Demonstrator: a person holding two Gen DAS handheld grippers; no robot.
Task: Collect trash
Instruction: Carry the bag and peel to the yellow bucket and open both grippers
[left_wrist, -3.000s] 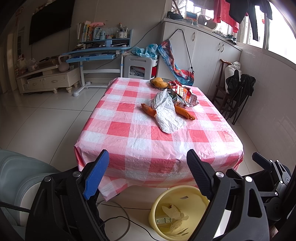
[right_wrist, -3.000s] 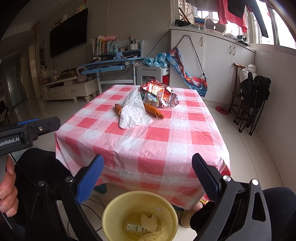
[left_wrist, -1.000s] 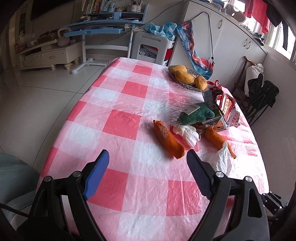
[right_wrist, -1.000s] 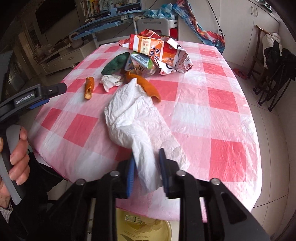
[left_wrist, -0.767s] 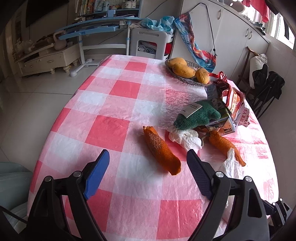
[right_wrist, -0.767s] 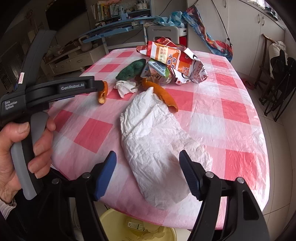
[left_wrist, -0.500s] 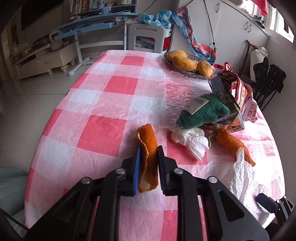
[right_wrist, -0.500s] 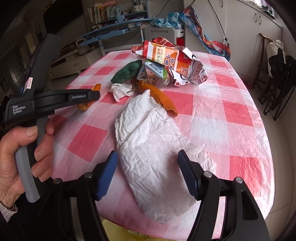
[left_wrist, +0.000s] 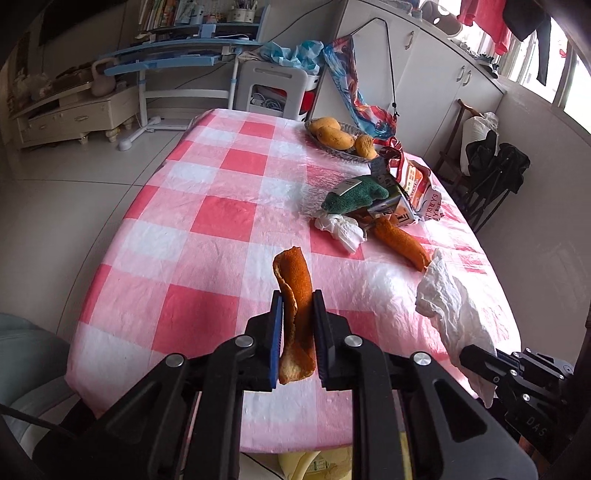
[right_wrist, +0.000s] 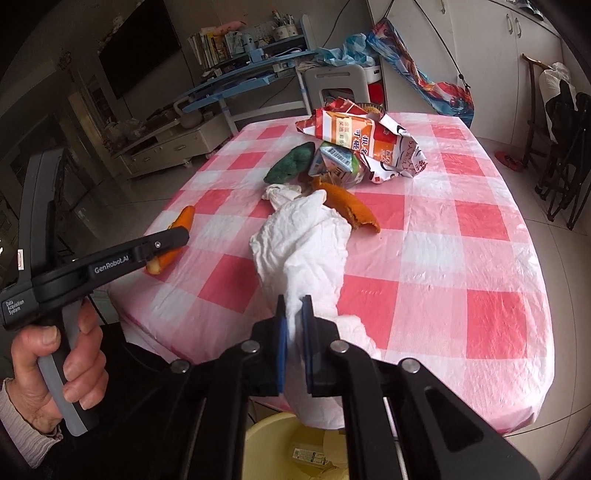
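Left gripper: jaws closed on the orange peel, whose long axis runs forward past the tips.
Right gripper: jaws pinch the white paper, which drapes ahead and below.
Bucket: directly under the right jaws, below the table edge; right hand nearer, likely drops first.

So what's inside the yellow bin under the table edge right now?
In the right wrist view, the yellow bin holds a small printed wrapper and some pale scraps. Most of its inside is hidden by the right gripper and the white plastic bag it grips.
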